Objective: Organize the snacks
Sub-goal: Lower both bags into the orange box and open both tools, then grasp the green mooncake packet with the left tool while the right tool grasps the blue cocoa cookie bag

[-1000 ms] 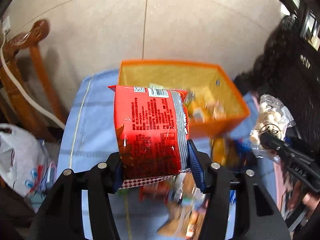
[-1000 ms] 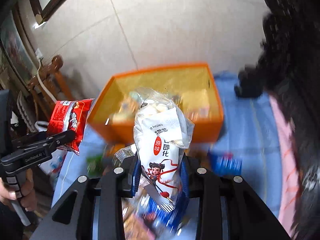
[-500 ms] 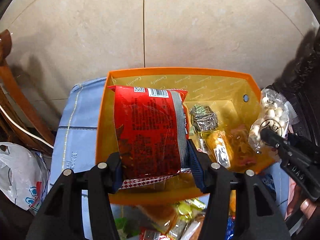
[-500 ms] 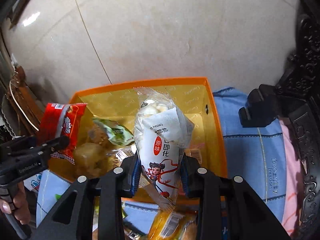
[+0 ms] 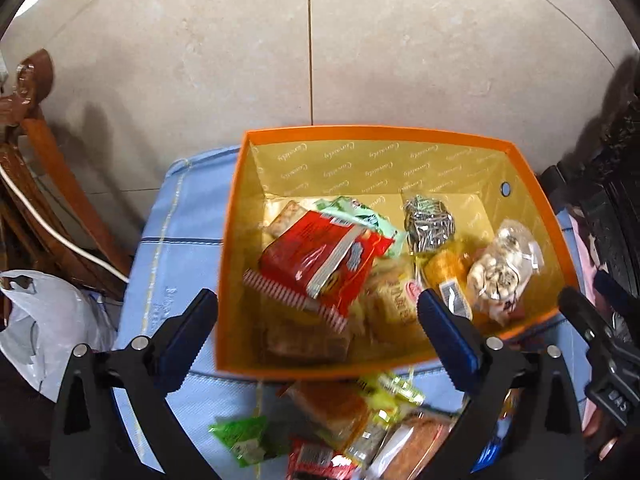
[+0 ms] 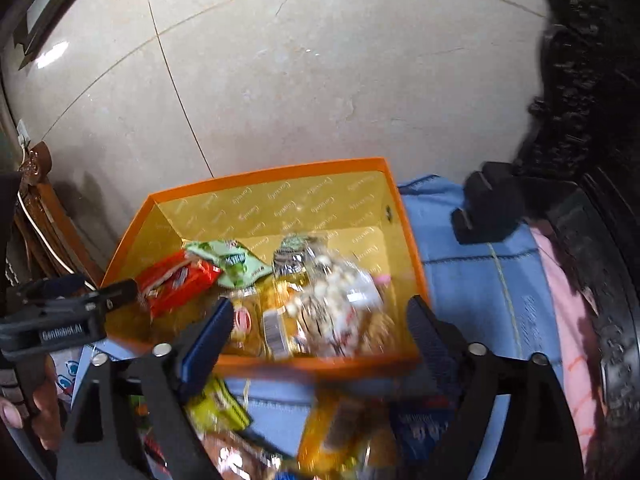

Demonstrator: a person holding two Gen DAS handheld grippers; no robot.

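On the blue cloth (image 5: 188,256) sits an orange box (image 5: 376,134) with a gold lining, pushed up against a pale tiled wall (image 5: 304,40). Inside it lie a red packet (image 5: 320,260), a green packet (image 5: 360,220), a silver packet (image 5: 428,224), yellow packets and a clear bag of white puffs (image 5: 500,276). The left gripper (image 5: 318,312) hangs over the box's near left corner; its jaws have just been opening and now stand wide, with the red packet lying loose in the box beyond them. The right gripper (image 6: 320,320) hovers over the near wall of the box; its jaws have likewise just been opening, and the bag of puffs, blurred, lies in the box past the spread fingers (image 6: 212,328), not pressed by them.

Loose snacks (image 5: 340,428) crowd the cloth in front of the box, under both grippers. Only the left view shows a white plastic bag (image 5: 44,320) and a wooden chair (image 5: 36,128) with a white cord beside the cloth. Only the right view shows a dark block (image 6: 488,204) on the cloth to the right of the box, a pink cloth (image 6: 572,320), dark carved furniture (image 6: 592,120) and a hand (image 6: 36,408) gripping the left tool.
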